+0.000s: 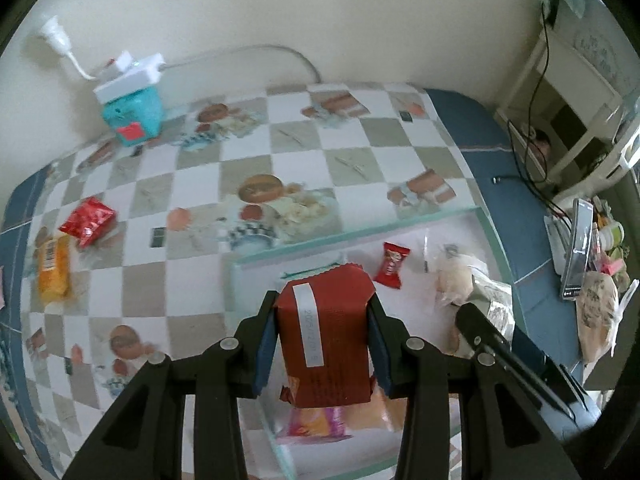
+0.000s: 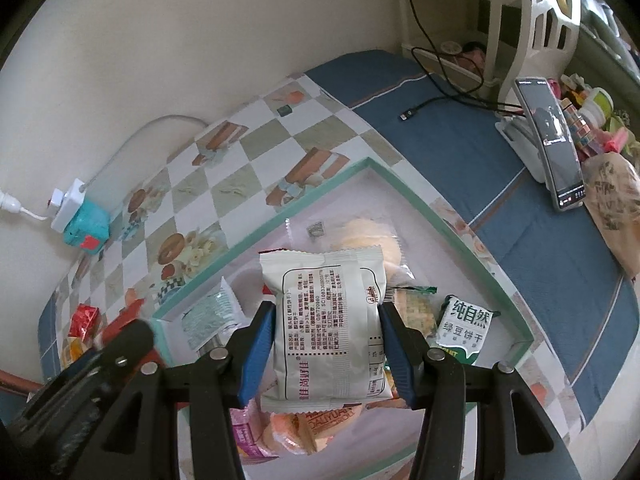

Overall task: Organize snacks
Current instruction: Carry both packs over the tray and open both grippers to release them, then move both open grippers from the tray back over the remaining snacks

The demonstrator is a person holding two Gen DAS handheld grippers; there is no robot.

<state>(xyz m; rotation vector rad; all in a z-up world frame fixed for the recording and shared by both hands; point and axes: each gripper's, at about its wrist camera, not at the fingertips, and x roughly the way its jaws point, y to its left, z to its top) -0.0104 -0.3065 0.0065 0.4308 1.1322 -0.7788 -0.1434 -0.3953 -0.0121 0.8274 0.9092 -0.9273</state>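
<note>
My left gripper (image 1: 324, 312) is shut on a dark red snack packet (image 1: 326, 340) and holds it above the clear green-rimmed tray (image 1: 360, 232). My right gripper (image 2: 328, 316) is shut on a white printed snack packet (image 2: 326, 320), also over the tray (image 2: 440, 216). In the tray lie a small red candy (image 1: 392, 264), a pale bun pack (image 1: 456, 280), a white and green biscuit pack (image 2: 462, 330) and orange and pink packs (image 2: 304, 428). A red packet (image 1: 90, 220) and an orange packet (image 1: 52, 268) lie on the checked cloth at the left.
A teal box with a white power strip (image 1: 132, 104) stands at the back by the wall. A phone on a stand (image 2: 556, 140), a black cable (image 2: 424, 108), a white shelf (image 1: 568, 92) and bagged goods (image 2: 612, 204) sit on the blue cloth at the right.
</note>
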